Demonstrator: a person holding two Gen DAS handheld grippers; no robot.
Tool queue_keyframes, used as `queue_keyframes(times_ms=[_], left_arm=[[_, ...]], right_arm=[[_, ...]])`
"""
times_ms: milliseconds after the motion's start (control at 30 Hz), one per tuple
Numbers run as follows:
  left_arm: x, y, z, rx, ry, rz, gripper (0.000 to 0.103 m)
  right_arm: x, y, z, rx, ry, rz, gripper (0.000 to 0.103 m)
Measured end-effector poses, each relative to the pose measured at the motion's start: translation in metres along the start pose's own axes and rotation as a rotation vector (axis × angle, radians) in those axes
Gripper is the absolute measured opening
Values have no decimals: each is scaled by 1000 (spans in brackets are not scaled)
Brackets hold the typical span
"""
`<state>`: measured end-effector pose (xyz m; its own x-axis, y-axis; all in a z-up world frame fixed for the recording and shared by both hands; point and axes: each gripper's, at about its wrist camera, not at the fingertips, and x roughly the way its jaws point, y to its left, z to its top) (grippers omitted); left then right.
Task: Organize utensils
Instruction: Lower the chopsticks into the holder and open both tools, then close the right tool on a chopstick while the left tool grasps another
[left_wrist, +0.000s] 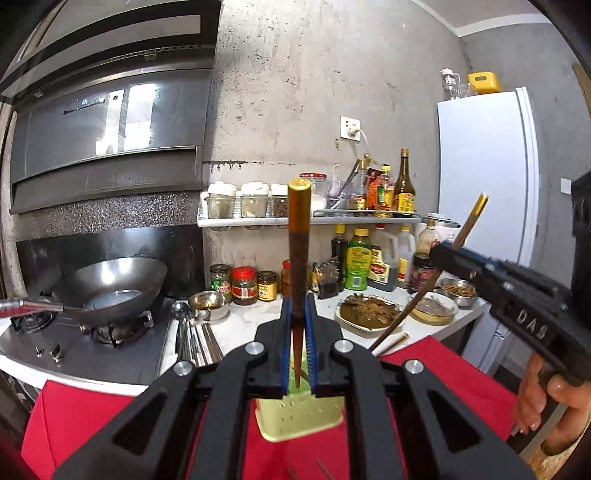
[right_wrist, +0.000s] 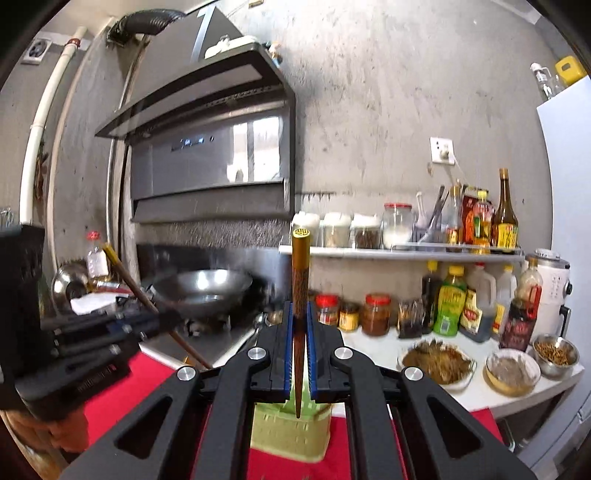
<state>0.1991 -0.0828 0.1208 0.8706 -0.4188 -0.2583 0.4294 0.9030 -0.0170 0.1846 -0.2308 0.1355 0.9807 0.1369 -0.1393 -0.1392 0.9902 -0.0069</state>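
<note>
The left gripper (left_wrist: 297, 339) has its blue-edged fingers (left_wrist: 283, 343) pinched on a brown chopstick (left_wrist: 297, 258) with a gold top. The chopstick is held upright, and its thin tip points down over a pale green utensil holder (left_wrist: 301, 417) with small holes in its wall. The holder is stood on a red cloth (left_wrist: 443, 373) just below the fingers.

The right gripper (right_wrist: 300, 343) is seen doing the same. Its fingers (right_wrist: 312, 347) are pressed on a second chopstick (right_wrist: 300, 288), also upright, with the tip down inside the top of the same green holder (right_wrist: 291, 432).

In the left view, the right gripper (left_wrist: 448, 254) is seen to the side, and its chopstick (left_wrist: 436, 273) is tilted from there. A hand (left_wrist: 543, 398) is wrapped around its handle.

Farther out, more spoons and chopsticks (left_wrist: 194, 338) are laid on the white tabletop (left_wrist: 240, 325) beside the stove. A wok (left_wrist: 110, 288) is set on the burner. A tray of brown food (left_wrist: 369, 314) and small bowls (left_wrist: 460, 291) are placed near rows of sauce bottles (left_wrist: 358, 264) and jars (left_wrist: 243, 286). A white fridge (left_wrist: 484, 177) is stood at the far right.
</note>
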Motion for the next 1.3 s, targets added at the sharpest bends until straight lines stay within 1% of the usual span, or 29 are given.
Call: queue_keyframes(times_ms=[100, 167, 333, 367, 400, 433, 467, 500, 533, 567, 633, 700, 800, 933, 1000, 1100, 1200, 1300], left_arm=[[19, 1, -5, 13, 37, 24, 7], [31, 4, -12, 19, 62, 37, 7], [53, 17, -25, -5, 116, 23, 7], [54, 18, -26, -13, 118, 27, 7], [54, 20, -26, -20, 117, 24, 8], [52, 22, -26, -29, 115, 15, 9], [51, 23, -23, -35, 108, 15, 15], [46, 24, -21, -40, 96, 15, 24], [38, 25, -18, -45, 76, 14, 29], [33, 25, -14, -46, 64, 17, 32], [16, 23, -8, -40, 34, 21, 32], [-9, 20, -3, -26, 1, 42, 32], [-35, 17, -7, -10, 2, 91, 32], [-63, 15, -34, -4, 58, 155, 33], [-76, 17, -62, -22, 122, 181, 33], [-85, 19, -101, -58, 221, 188, 33], [-91, 20, -140, -77, 312, 179, 33], [-98, 22, -175, -122, 370, 177, 33]], right_arm=[[21, -2, -1, -2, 32, 1, 7], [36, -4, -8, -6, 66, 1, 7], [66, -4, -29, -18, 160, -13, 8], [70, -5, -32, -21, 177, -12, 10], [71, -6, -34, -20, 184, -19, 23], [70, -6, -34, -19, 180, -25, 33], [66, -7, -34, -17, 171, -34, 48], [62, -8, -32, -14, 164, -40, 49], [55, -10, -30, -8, 157, -44, 49], [50, -11, -28, -7, 152, -46, 49], [34, -11, -24, -15, 135, -60, 49], [11, -12, -23, -22, 125, -72, 49], [-15, -12, -29, -31, 131, -82, 49], [-52, -10, -54, -28, 171, -75, 49], [-68, -6, -74, -27, 208, -72, 49], [-87, 0, -108, -27, 271, -67, 49], [-100, 5, -140, -17, 331, -56, 49], [-111, 10, -177, 0, 399, -54, 49]])
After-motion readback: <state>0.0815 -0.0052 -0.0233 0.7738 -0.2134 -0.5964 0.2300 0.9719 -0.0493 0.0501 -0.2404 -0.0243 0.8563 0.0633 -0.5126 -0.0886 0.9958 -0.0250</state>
